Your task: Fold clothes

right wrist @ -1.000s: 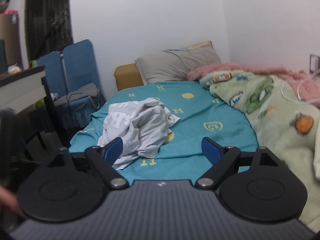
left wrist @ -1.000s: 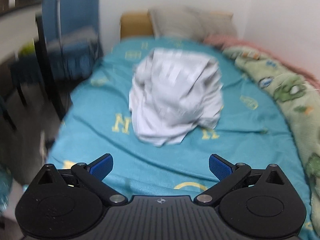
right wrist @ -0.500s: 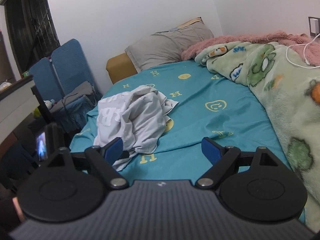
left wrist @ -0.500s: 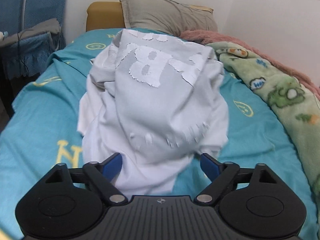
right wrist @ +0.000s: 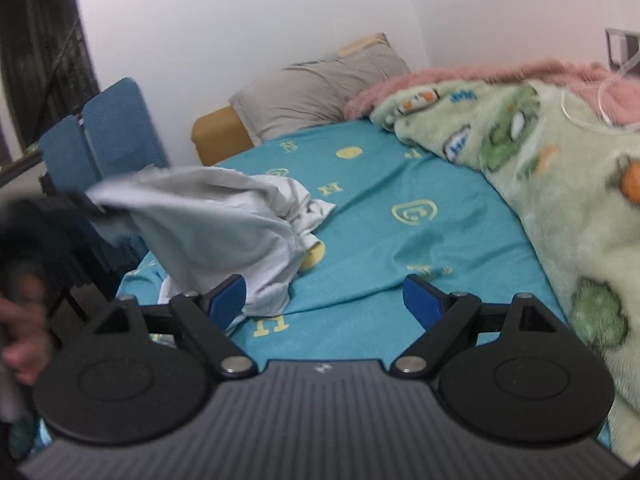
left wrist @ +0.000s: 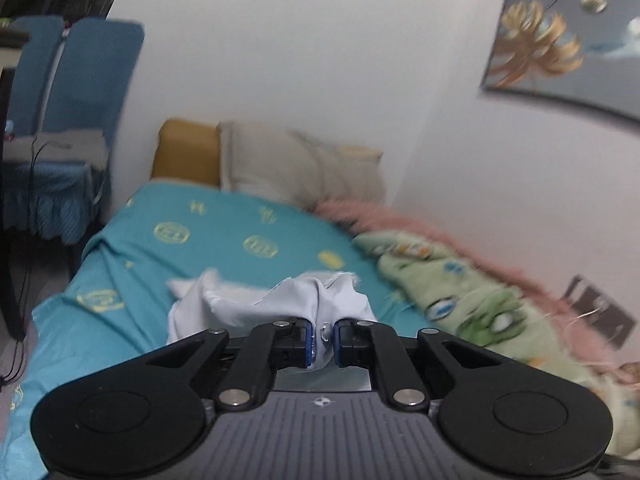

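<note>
Left wrist view shows the left gripper (left wrist: pixel 324 340), wide open a second ago, has just clamped on a pinch of the white shirt (right wrist: pixel 208 216) and hoisted that edge off the teal bedsheet (right wrist: pixel 400 240), so unfolding's started, while the right gripper (right wrist: pixel 324 300) hangs empty, jaws apart.
</note>
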Tool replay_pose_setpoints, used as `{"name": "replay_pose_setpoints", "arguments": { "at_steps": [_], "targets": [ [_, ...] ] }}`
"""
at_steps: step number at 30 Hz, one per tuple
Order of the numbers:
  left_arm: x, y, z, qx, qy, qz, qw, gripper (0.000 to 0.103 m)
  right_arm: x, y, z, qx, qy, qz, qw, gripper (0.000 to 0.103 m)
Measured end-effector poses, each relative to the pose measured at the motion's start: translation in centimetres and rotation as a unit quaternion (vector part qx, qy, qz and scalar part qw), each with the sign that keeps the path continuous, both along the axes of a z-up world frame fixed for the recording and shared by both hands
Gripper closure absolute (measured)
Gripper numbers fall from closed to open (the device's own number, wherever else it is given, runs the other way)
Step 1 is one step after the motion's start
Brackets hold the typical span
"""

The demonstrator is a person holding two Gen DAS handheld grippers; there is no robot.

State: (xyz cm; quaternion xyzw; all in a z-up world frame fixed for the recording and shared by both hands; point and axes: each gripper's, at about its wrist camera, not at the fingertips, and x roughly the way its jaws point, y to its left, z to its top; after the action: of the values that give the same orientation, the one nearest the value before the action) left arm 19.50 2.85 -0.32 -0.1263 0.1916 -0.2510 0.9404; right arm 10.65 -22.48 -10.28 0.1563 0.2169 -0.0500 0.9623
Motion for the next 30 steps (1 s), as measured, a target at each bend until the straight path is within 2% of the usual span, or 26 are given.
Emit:
{"name": "replay_pose_setpoints", "arguments": {
  "at_steps": [3,6,9,11,15,17,19,23,27,28,29,30],
  "targets": [
    [-5.4,0.0,4.0,-0.002,-0.05,-0.039,0.998,0.094,-1.1,1.0,1.0,-0.02,-0.025,0.016,0.999,0.016],
    [-10.0,0.7,7.1,-0.05,-0.079,-0.06,0.9938,0.094,-2.5,2.0,2.0,-0.022,-0.046,0.049,0.998,0.016],
    [-13.5,1.7,8.3,-0.075,-0.096,-0.074,0.9898,0.094,-3.9,3.1,2.5,-0.008,-0.056,0.103,0.993,0.016],
    [-14.8,2.8,7.6,-0.089,-0.088,-0.072,0.9896,0.093,-4.1,4.4,2.4,-0.005,-0.044,0.158,0.986,0.016],
    [-14.7,5.2,5.2,-0.113,-0.032,-0.034,0.9925,0.093,-3.7,7.4,1.5,-0.022,0.005,0.242,0.97,0.017],
    [-11.7,6.1,3.9,-0.126,-0.008,-0.012,0.9919,0.093,-3.9,8.5,1.5,-0.032,0.005,0.268,0.963,0.017],
    [-9.6,7.1,3.4,-0.149,0.01,0.002,0.9888,0.093,-4.6,9.7,1.7,-0.062,-0.01,0.283,0.957,0.017],
    [-8.3,8.1,3.5,-0.146,0.012,0.017,0.989,0.092,-5.6,11.7,1.6,-0.11,-0.025,0.328,0.938,0.017],
    [-7.6,8.6,2.9,-0.142,0.019,0.031,0.9892,0.092,-5.5,14.9,-0.3,-0.18,0.013,0.375,0.909,0.017],
    [-7.5,8.7,2.8,-0.14,0.02,0.034,0.9893,0.092,-5.2,15.6,-1.0,-0.2,0.032,0.378,0.903,0.019],
    [-7.3,8.7,2.7,-0.136,0.021,0.039,0.9897,0.092,-4.8,16.4,-1.8,-0.221,0.05,0.381,0.897,0.031],
    [-7.1,8.6,2.6,-0.132,0.022,0.045,0.99,0.091,-4.5,16.4,-2.0,-0.226,0.06,0.376,0.897,0.037]
  ]
}}
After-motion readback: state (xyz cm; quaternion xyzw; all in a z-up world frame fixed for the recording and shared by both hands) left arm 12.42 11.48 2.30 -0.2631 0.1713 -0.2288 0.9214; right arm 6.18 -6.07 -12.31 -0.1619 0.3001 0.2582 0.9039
